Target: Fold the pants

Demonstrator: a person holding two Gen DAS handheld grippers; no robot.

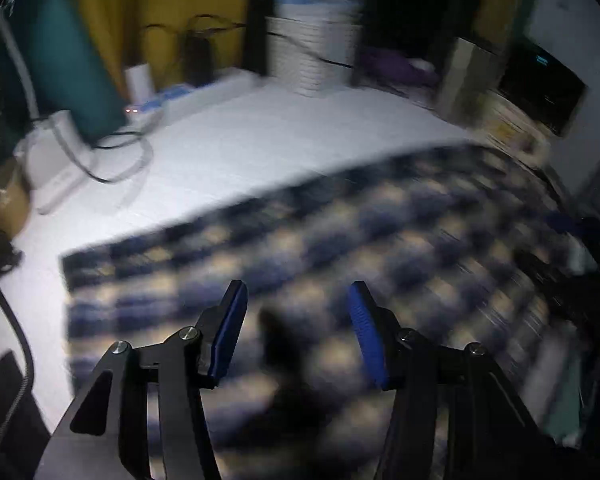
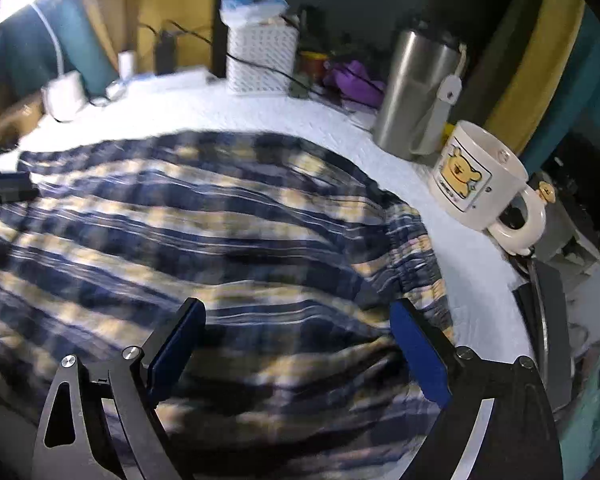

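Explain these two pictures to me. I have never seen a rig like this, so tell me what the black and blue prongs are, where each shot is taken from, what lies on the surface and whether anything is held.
No robot arm here: a person carries a two-finger gripper in each hand, each with a camera looking forward along its fingers. One picture is from the left gripper, the other from the right gripper; the blue strips are their finger pads. Both sets of jaws stand apart with nothing pinched between them. Below lie blue and cream plaid pants, spread on a white surface. Around its edge stand a white basket, a steel tumbler and a mug with a yellow bear. Both pictures are blurred.
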